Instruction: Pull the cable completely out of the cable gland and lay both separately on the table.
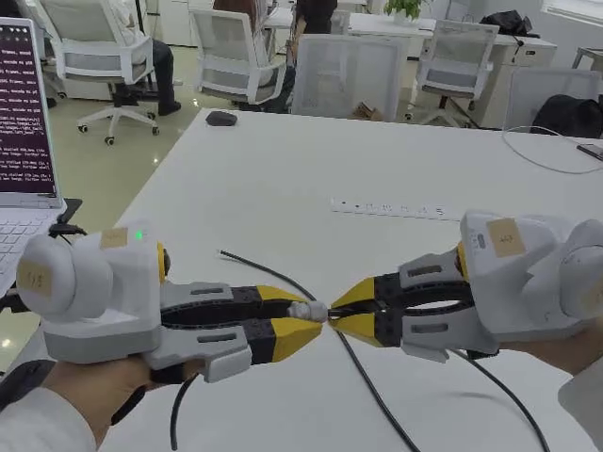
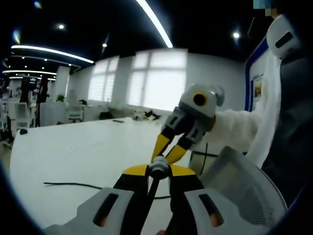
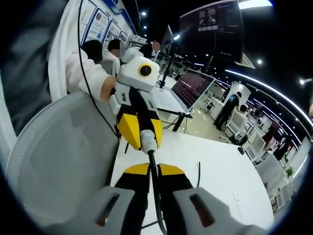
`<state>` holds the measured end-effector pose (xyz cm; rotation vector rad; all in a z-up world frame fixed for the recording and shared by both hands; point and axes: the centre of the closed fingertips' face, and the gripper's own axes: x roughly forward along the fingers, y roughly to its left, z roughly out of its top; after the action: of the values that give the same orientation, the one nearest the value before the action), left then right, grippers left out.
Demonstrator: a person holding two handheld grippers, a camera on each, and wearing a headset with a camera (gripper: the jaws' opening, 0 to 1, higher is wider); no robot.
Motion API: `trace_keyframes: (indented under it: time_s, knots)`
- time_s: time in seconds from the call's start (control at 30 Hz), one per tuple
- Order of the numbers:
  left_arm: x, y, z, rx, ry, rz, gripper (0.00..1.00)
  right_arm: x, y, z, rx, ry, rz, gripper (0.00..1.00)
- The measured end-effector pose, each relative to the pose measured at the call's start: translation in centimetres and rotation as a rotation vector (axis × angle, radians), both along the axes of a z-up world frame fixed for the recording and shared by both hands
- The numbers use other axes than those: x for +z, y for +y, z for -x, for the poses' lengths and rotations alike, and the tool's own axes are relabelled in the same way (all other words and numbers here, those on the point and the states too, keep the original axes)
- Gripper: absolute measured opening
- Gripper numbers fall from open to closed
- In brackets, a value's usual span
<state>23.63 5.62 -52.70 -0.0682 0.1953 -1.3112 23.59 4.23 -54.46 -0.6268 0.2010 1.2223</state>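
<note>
Above the white table [image 1: 283,188] my two grippers meet tip to tip. A white cable gland [image 1: 306,310] is clamped in my left gripper [image 1: 313,317], which is shut on it. From the gland a black cable [image 1: 377,400] comes out, and my right gripper [image 1: 337,314] is shut on it close to the gland. The left gripper view has the gland [image 2: 159,168] between its own jaws [image 2: 159,172], with the right gripper [image 2: 164,156] just beyond. The right gripper view has the cable [image 3: 156,196] running through its own shut jaws [image 3: 149,169] to the gland [image 3: 148,141].
An open laptop [image 1: 24,122] stands at the table's left edge. A white power strip [image 1: 386,208] lies mid-table, a dark mouse [image 1: 221,118] sits at the far edge, and a thin white cable [image 1: 546,162] loops at the right. Office chairs [image 1: 349,75] line the far side.
</note>
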Motion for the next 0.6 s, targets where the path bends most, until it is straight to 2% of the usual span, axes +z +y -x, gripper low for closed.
trace_keyframes:
  time_s: [0.37, 0.6]
  knots:
    - [0.5, 0.4, -0.7, 0.024, 0.007, 0.028, 0.16, -0.3, -2.3, -0.7, -0.069, 0.022, -0.021, 0.05]
    - [0.7, 0.8, -1.1, 0.045, 0.010, 0.039, 0.16, -1.3, -4.3, -1.0, -0.117, 0.053, -0.016, 0.05]
